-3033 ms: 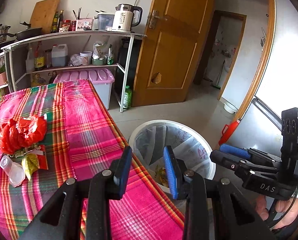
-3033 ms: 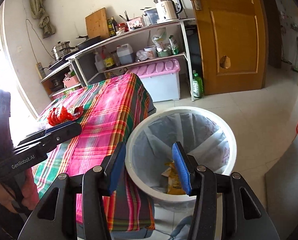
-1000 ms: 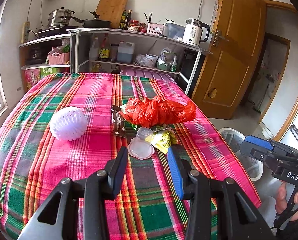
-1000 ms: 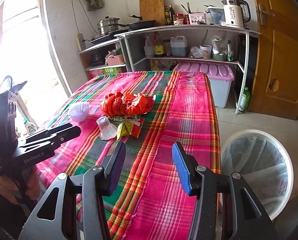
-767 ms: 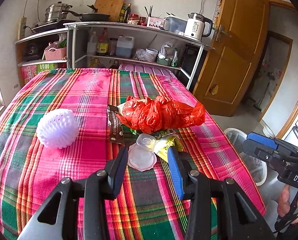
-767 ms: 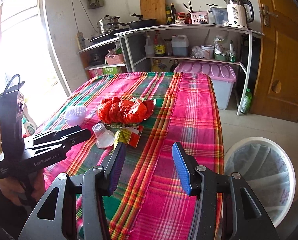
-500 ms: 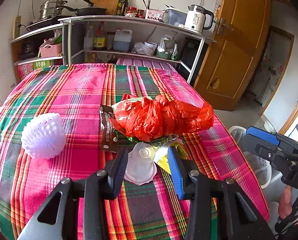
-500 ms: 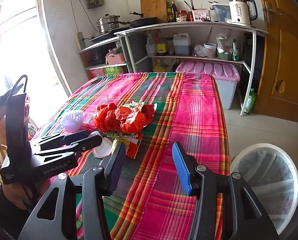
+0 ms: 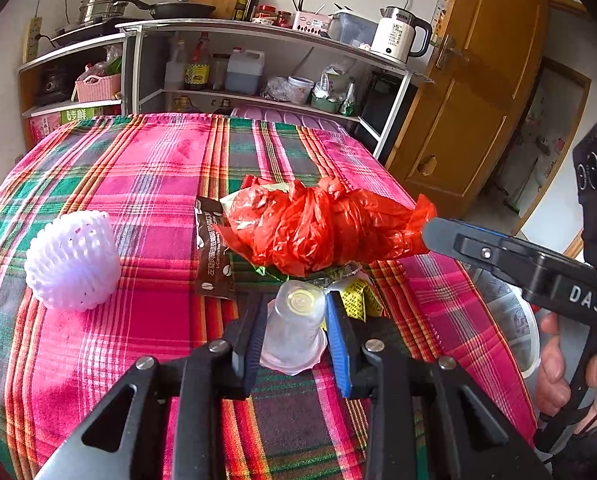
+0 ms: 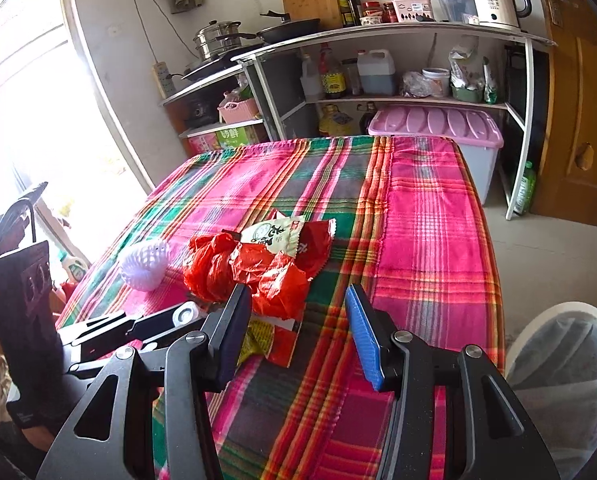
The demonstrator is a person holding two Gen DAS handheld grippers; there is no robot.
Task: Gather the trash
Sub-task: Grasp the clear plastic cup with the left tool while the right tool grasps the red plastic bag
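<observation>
A clear plastic cup (image 9: 295, 326) lies on its side on the plaid tablecloth (image 9: 154, 168). My left gripper (image 9: 296, 320) is open with its fingers on either side of the cup, just short of gripping it. Behind the cup lie a yellow wrapper (image 9: 356, 296), a crumpled red plastic bag (image 9: 322, 226), a brown sachet (image 9: 212, 256) and a white foam net (image 9: 72, 260). My right gripper (image 10: 296, 330) is open and empty, close above the red bag (image 10: 254, 272) and a snack wrapper (image 10: 278, 236). It also shows at the right of the left wrist view (image 9: 450, 236).
A white trash bin with a liner (image 10: 566, 372) stands on the floor off the table's right side. Kitchen shelves (image 10: 378, 36) with a kettle, pans and bottles stand behind the table. A pink-lidded storage box (image 10: 438, 124) sits under them. A wooden door (image 9: 478, 92) is at the right.
Both grippers swung from the bin to the table. My left gripper has moved forward until the clear cup sits between its fingers. My right gripper has closed in on the red bag.
</observation>
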